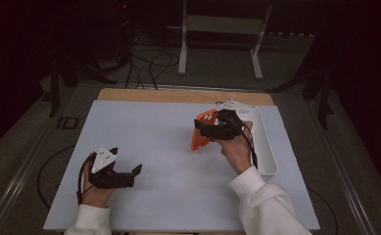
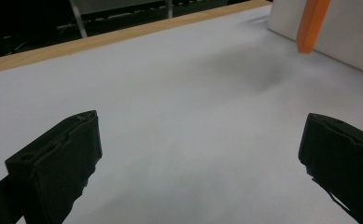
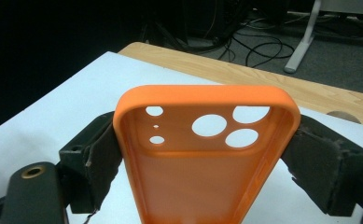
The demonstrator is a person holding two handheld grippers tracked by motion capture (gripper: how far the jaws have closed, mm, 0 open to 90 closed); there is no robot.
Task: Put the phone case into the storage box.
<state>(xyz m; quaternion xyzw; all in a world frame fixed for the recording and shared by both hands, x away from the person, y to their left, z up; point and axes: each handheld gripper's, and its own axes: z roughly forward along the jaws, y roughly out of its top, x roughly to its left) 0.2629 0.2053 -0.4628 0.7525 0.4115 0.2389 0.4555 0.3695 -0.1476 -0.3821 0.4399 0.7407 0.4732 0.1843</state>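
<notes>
An orange phone case (image 1: 201, 131) with round camera holes hangs above the white table mat, held up by my right gripper (image 1: 208, 128). In the right gripper view the two black jaws press on both long sides of the orange phone case (image 3: 202, 158), its hollow side toward the camera. My left gripper (image 1: 135, 173) rests low at the front left of the mat, open, nothing between its fingers (image 2: 60, 161). From the left gripper view the orange case's lower end (image 2: 311, 24) hangs far off beside the white tray.
A long white tray (image 1: 266, 147) lies along the mat's right edge, just behind my right hand. The mat (image 1: 168, 161) covers a wooden table whose bare edge (image 1: 178, 95) shows at the back. Cables and a metal stand sit on the floor beyond.
</notes>
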